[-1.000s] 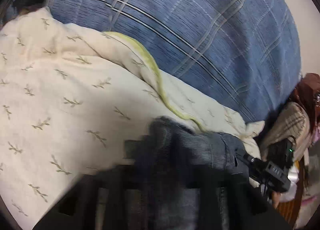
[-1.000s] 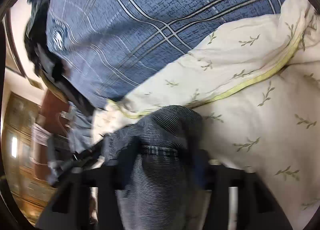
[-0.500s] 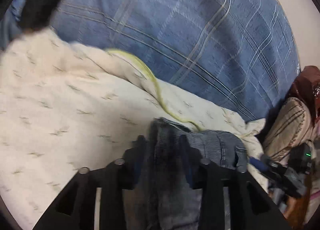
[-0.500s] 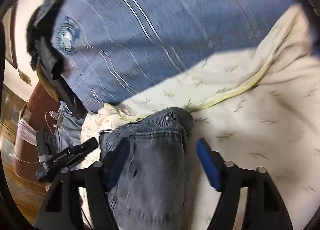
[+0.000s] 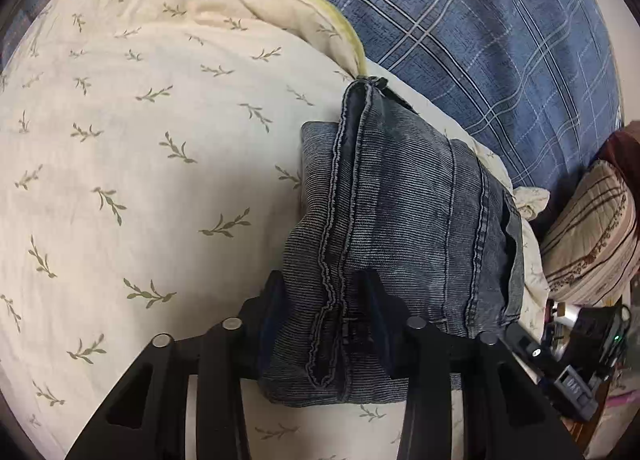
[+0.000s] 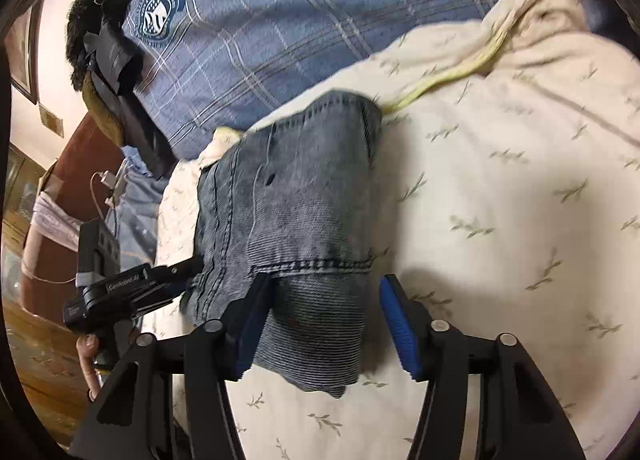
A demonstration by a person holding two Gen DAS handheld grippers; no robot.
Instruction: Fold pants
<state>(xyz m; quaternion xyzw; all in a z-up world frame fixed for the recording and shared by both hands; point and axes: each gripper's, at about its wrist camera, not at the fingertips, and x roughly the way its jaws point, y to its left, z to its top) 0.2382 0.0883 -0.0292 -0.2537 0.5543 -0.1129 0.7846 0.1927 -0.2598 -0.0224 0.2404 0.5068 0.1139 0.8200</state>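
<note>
The folded dark blue denim pants (image 5: 400, 216) lie in a compact bundle on a cream bedcover with a leaf print (image 5: 140, 140). My left gripper (image 5: 324, 300) has its fingers spread around the near seam edge of the pants, with cloth between them. In the right wrist view the pants (image 6: 296, 196) lie the same way. My right gripper (image 6: 324, 308) is open, its blue-padded fingers (image 6: 396, 320) wide on either side of the near end of the bundle. The left gripper's body (image 6: 120, 292) shows at the left of that view.
A blue plaid shirt on a person (image 5: 480, 40) fills the far side. A striped cushion (image 5: 592, 236) is at the right. The bed edge, a brown cabinet (image 6: 72, 164) and wooden floor (image 6: 40, 360) lie to the left in the right wrist view.
Both grippers have opened and drawn back from the pants, which now rest on the bedcover. More of the bundle shows in both views.
</note>
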